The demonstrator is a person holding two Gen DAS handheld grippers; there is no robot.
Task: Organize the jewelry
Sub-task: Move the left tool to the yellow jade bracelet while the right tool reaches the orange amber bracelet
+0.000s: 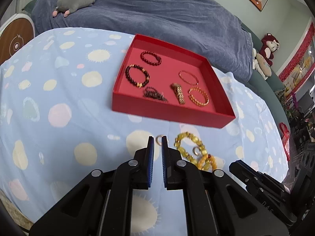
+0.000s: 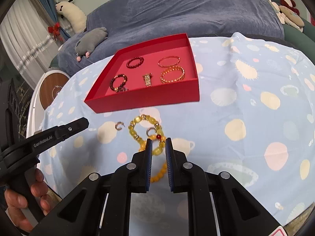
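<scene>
A red tray on the blue spotted cloth holds several bracelets. In front of it lie a yellow bead bracelet, an orange-yellow bead bracelet and two small hoop earrings, one on the cloth and one inside the yellow bracelet. My left gripper is slightly open, its tips on either side of the near earring, above the cloth. My right gripper is open over the overlapping bracelets, empty.
A blue-covered sofa with a grey plush toy lies behind the table. A round wooden-topped stand is at the left. The cloth's edges fall off near the bottom corners.
</scene>
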